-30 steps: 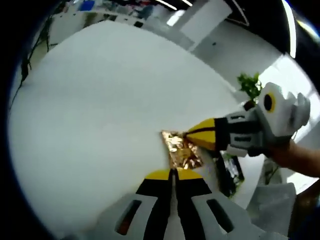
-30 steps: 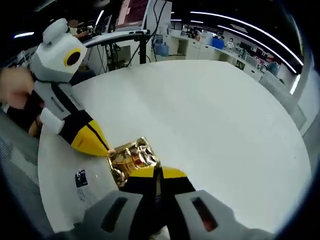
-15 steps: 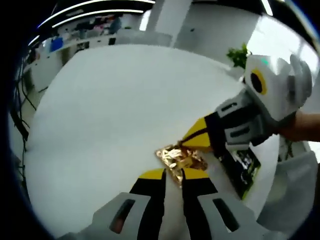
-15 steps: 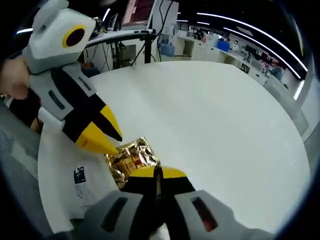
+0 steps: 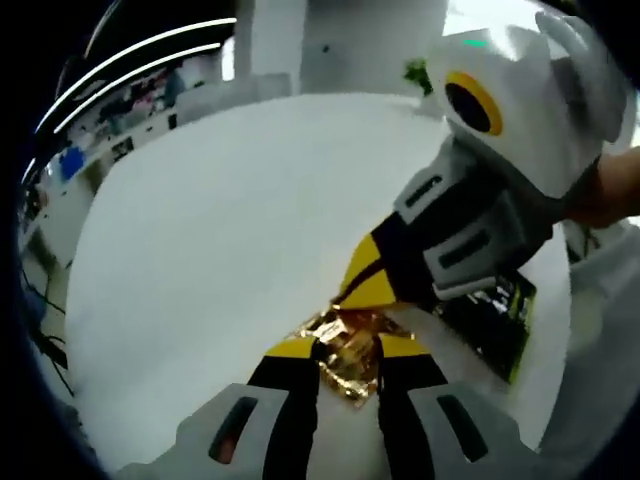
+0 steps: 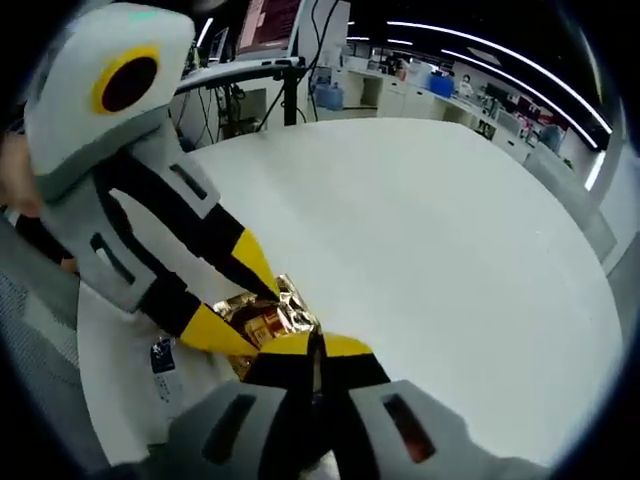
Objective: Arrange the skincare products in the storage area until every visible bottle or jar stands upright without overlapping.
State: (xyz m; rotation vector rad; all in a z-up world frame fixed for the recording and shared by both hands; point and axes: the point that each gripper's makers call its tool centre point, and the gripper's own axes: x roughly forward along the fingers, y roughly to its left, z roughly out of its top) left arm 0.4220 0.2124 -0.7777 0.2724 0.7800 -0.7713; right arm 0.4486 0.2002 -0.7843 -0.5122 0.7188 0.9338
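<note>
Judging from where things lie, I would say the task is barely begun: no bottle or jar stands upright anywhere I can see, and the one product in hand is a crinkled gold foil sachet [image 5: 345, 345] lying at the near edge of the white bench [image 5: 220, 200].

My left gripper [image 5: 346, 352] has its jaws parted around the sachet, one on each side, not yet closed on it. My right gripper [image 6: 316, 346] is clenched, jaws together on the near edge of the sachet [image 6: 262, 318], so I read that as a hold.

Only the left gripper view gives me a dark green printed pack [image 5: 493, 318] behind the right gripper. The right gripper view instead shows a white sheet with a small black label [image 6: 163, 356] on the bench to the left, and the left gripper's spread tips straddling the foil.
</note>
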